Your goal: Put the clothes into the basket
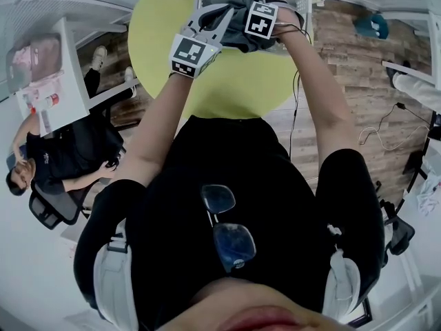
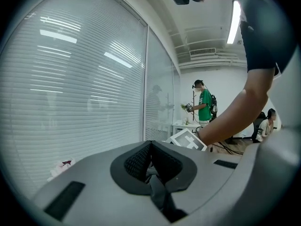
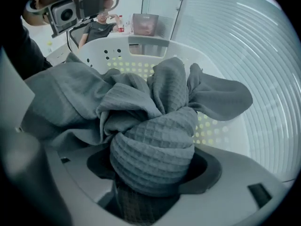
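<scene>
The grey garment [image 3: 155, 112] is a soft waffle-knit cloth, its surface a grid of small raised squares, crumpled into rounded folds and loose flaps. The right gripper [image 3: 153, 173] has a thick, bulging wad of it between its jaws, which stand wide apart around the bundle and press on it from both sides. The rest of the cloth spills forward over the open mouth of the basket [image 3: 141, 44]. The basket is white moulded plastic with a smooth rolled rim and curved walls pierced by rows of round holes, through which yellow-green shows. The left gripper [image 2: 151, 161] is closed: its two dark, mesh-textured pads meet in a narrow peak and pinch a thin, limp fold of the grey garment that hangs down between them. In the head view both grippers, each bearing a cube with black-and-white square markers, sit close together at the top of the heaped cloth, right at the basket. The basket stands on a round table [image 1: 234, 81] with a flat, matt yellow-green top, and wooden plank flooring [image 1: 344, 67] lies beside it. Whether the cloth reaches the basket's bottom cannot be told
</scene>
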